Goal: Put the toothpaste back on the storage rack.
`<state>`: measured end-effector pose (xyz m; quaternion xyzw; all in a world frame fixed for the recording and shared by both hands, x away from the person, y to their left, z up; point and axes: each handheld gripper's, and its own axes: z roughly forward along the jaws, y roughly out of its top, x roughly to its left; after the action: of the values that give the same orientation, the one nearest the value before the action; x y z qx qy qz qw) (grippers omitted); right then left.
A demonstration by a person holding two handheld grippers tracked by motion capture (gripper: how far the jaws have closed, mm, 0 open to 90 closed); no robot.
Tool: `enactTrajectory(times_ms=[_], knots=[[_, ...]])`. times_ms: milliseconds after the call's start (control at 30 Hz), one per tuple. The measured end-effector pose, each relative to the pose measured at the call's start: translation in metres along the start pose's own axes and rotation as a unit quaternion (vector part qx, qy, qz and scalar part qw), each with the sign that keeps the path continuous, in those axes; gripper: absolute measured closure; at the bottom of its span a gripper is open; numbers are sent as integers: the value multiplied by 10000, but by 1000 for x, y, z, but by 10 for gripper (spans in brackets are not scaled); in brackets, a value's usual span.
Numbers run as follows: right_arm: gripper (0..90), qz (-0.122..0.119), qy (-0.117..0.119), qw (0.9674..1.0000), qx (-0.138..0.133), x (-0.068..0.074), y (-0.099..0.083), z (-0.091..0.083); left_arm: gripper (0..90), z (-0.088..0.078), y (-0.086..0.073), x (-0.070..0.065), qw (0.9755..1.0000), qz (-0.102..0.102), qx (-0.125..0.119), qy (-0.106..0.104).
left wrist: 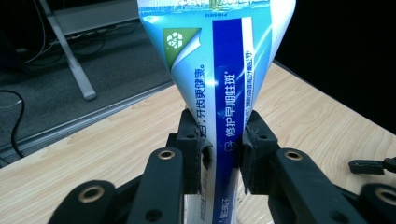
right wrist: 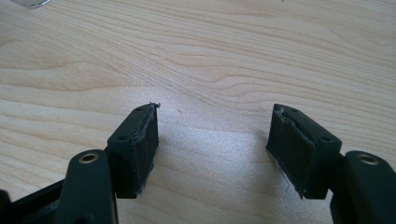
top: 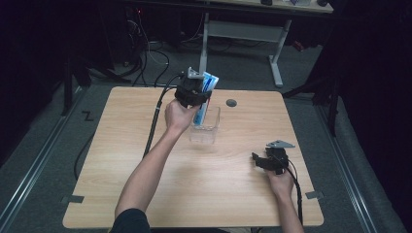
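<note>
Up near the far middle of the table [top: 145, 194], we hold a toothpaste tube [top: 204, 94] in our left gripper [top: 193, 96], jaws pinched tight on its narrow part; in the left gripper view the pads press both sides of the tube [left wrist: 219, 93], which stands upright with its flat crimped end on top. Its lower end reaches into a clear plastic container [top: 206, 132] standing just below and beside our left hand [top: 179, 116]. Around that container the wood is bare on every side, with wide room toward the left edge and the near edge. A small dark round grommet [top: 231, 103] sits just right of the container.

Our right gripper [top: 266, 161] rests low over the table near the right edge, well apart from the tube; in the right gripper view its jaws stand wide with only wood grain between the pads [right wrist: 135, 149].

The surface is light wood with rounded corners, on grey carpet in a dark room; a white-legged desk [top: 243, 34] stands beyond the far edge, with cables on the floor.

The tube is blue and white with a green corner patch bearing a recycling-style mark and Chinese print running down a dark blue band; we cannot read the brand.
</note>
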<state>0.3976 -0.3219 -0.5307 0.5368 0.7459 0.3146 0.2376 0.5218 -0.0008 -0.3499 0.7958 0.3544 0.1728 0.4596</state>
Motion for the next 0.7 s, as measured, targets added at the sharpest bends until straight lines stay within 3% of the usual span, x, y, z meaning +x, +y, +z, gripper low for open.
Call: enactTrajectory(times_ms=[700], knots=[[334, -1, 4, 10000, -6, 0, 0, 0, 725, 16, -23, 7, 9994, -62, 306, 128]])
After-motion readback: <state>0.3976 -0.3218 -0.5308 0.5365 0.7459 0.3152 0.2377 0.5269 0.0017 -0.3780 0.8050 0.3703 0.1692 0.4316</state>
